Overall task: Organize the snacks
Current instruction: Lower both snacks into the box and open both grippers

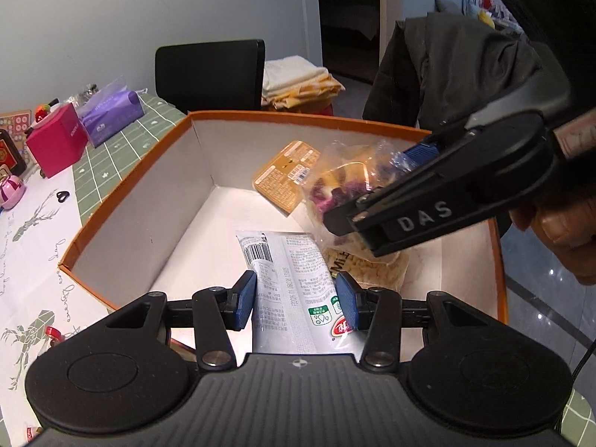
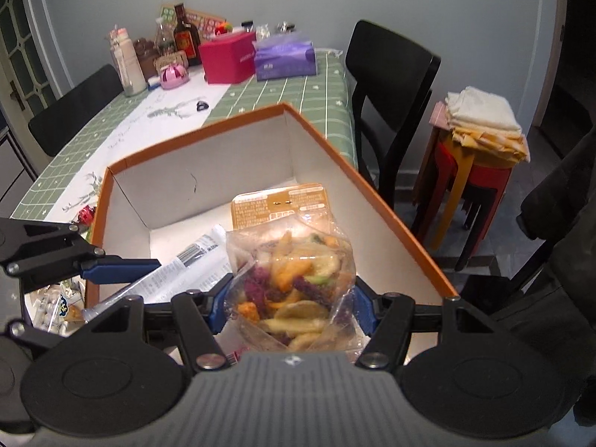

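Observation:
An orange-rimmed cardboard box (image 1: 123,182) with white walls stands on the table. My left gripper (image 1: 297,303) is shut on a white printed snack packet (image 1: 294,260) that hangs over the inside of the box. My right gripper (image 2: 291,309) is shut on a clear bag of mixed vegetable chips (image 2: 294,279), also above the box; in the left wrist view it (image 1: 376,186) comes in from the right. An orange flat packet (image 1: 287,175) leans against the far wall inside. A clear bag of pale nuts (image 1: 372,272) lies on the box floor beneath the right gripper.
Behind the box, a green checked tablecloth (image 2: 298,93) carries a red box (image 2: 227,57), a purple tissue pack (image 2: 285,57) and bottles (image 2: 186,33). Black chairs (image 2: 387,85) stand around it. Right of the table, a stool bears folded cloths (image 2: 484,123). Small snack packs (image 2: 56,305) lie outside the box's left wall.

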`<move>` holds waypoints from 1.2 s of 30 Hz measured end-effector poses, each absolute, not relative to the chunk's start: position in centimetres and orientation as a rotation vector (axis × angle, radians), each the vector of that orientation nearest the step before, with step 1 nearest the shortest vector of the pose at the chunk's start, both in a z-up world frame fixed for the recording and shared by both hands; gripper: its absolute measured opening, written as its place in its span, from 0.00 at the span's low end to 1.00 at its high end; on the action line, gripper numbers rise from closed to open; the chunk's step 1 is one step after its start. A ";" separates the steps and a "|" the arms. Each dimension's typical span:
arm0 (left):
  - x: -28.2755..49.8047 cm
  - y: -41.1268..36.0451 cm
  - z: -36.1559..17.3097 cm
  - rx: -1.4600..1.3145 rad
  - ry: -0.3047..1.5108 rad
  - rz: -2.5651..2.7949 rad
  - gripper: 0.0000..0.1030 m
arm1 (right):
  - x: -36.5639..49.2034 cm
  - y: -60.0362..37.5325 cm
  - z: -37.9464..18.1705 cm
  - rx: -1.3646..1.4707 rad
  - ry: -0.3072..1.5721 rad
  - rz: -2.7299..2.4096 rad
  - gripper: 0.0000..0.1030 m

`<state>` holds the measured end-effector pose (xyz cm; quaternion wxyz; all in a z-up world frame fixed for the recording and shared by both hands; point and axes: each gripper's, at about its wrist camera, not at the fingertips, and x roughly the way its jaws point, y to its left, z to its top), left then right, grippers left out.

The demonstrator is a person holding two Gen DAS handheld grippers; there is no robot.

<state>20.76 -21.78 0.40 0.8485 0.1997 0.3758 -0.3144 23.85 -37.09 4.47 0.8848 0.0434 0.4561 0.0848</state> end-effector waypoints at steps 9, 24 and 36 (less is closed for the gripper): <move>21.3 -22.8 -0.5 0.439 0.846 -0.649 0.51 | 26.2 -36.3 2.8 0.051 1.030 0.176 0.61; 21.3 -21.6 1.0 0.334 0.827 -0.639 0.75 | 25.7 -36.9 3.7 0.065 1.005 0.138 0.71; 19.2 -16.8 4.3 0.187 0.754 -0.632 0.75 | 23.2 -37.4 7.5 0.111 0.910 0.123 0.71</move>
